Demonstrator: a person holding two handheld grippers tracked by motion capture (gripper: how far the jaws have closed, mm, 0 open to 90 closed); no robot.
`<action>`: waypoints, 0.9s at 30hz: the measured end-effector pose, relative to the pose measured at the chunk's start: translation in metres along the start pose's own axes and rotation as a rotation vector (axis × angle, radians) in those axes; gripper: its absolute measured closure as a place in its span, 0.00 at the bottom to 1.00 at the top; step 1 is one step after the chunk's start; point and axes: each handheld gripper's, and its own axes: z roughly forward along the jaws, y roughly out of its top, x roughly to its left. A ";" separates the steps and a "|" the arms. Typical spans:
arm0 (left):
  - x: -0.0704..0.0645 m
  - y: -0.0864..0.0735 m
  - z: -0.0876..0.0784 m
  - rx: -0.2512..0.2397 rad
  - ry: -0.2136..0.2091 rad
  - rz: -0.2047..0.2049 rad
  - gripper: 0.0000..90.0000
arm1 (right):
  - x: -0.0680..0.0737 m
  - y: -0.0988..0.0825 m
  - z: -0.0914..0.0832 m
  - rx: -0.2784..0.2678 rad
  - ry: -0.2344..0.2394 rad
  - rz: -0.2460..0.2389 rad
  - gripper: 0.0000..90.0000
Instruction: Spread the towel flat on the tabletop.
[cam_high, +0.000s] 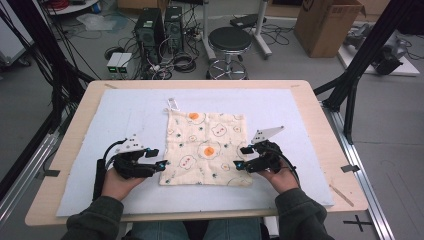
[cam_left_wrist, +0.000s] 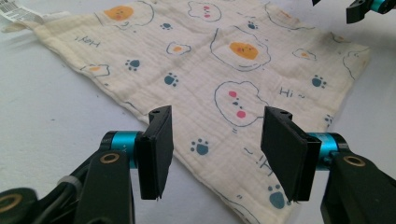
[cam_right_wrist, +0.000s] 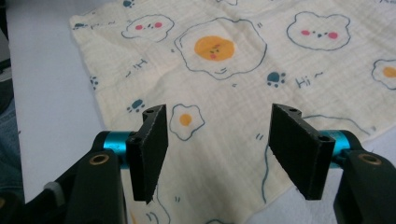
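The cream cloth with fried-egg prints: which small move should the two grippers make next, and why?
Probably lower both grippers and close them on the near corners. The cream muslin cloth with fried-egg and paw prints lies flat on the pale blue mat. The left gripper and right gripper are open over its near edge, holding nothing.

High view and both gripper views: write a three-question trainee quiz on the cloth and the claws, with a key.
1. True or false: the left claw is clamped on the cloth.
2. Which printed pattern does the cloth carry? A) stripes B) fried eggs and paw prints C) plain
3. On what does the cloth lie?

Key
1. False: both it and the right claw stand open over the cloth's near corners.
2. B
3. Flat on the pale blue mat on the wooden table.
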 end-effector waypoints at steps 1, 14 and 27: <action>0.001 0.000 0.000 -0.002 0.002 -0.001 0.48 | -0.001 0.001 0.000 -0.002 -0.005 -0.001 0.40; 0.004 0.013 -0.001 -0.012 0.011 -0.001 0.46 | -0.012 0.015 0.001 -0.005 -0.005 0.019 0.34; 0.009 0.014 0.002 -0.002 0.016 -0.026 0.44 | -0.021 0.027 -0.001 0.003 -0.023 0.019 0.31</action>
